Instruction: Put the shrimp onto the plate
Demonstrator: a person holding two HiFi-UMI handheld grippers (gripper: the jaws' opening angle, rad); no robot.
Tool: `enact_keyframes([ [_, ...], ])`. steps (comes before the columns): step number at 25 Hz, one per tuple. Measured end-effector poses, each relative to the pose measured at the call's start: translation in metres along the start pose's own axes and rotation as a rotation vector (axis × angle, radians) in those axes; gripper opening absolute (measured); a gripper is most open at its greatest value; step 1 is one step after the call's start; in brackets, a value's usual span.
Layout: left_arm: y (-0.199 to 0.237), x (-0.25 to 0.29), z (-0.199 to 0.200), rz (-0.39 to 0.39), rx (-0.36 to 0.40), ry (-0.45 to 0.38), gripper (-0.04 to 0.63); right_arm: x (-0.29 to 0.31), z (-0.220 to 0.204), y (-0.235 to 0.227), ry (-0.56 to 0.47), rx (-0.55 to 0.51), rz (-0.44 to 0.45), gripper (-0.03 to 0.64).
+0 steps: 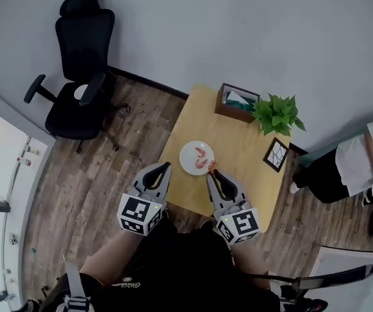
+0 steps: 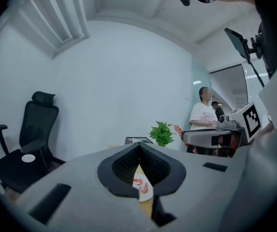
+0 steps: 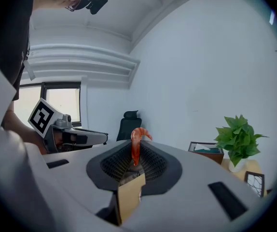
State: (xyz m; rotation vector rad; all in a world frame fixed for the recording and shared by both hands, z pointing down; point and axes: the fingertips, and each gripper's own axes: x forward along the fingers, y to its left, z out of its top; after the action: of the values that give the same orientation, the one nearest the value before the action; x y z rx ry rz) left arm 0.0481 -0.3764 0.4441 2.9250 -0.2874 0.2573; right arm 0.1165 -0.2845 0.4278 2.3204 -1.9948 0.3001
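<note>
A white plate [image 1: 188, 155] sits on the near half of the small wooden table [image 1: 242, 151], with two orange shrimp [image 1: 203, 153] lying on it. My right gripper [image 1: 212, 171] hovers at the plate's near right rim, shut on another shrimp [image 3: 135, 146] that sticks up between its pads. That shrimp [image 1: 211, 167] shows as an orange speck at the jaw tips in the head view. My left gripper [image 1: 166, 166] is shut on nothing, just off the plate's near left edge. Through its jaw notch I see the plate [image 2: 145, 190] and its shrimp [image 2: 139, 181].
At the table's far edge stand a brown wooden box [image 1: 236, 103] and a potted green plant [image 1: 277, 114]. A small framed picture [image 1: 276, 155] lies at the right. A black office chair [image 1: 81, 77] stands far left. A person [image 1: 362, 161] is at the right.
</note>
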Motion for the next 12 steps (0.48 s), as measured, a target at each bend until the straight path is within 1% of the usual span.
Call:
enact_keyframes([
  [4, 0.001, 0.012, 0.006, -0.076, 0.019, 0.001, 0.005, 0.0, 0.005, -0.001, -0.024, 0.009, -0.072, 0.051],
  [7, -0.004, 0.018, 0.012, -0.107, 0.032, -0.005, 0.005, -0.002, 0.01, 0.0, -0.04, -0.001, -0.086, 0.051],
  [12, -0.016, 0.028, 0.023, -0.132, 0.056, -0.028, 0.005, -0.003, 0.021, -0.01, -0.082, -0.014, -0.102, 0.051],
])
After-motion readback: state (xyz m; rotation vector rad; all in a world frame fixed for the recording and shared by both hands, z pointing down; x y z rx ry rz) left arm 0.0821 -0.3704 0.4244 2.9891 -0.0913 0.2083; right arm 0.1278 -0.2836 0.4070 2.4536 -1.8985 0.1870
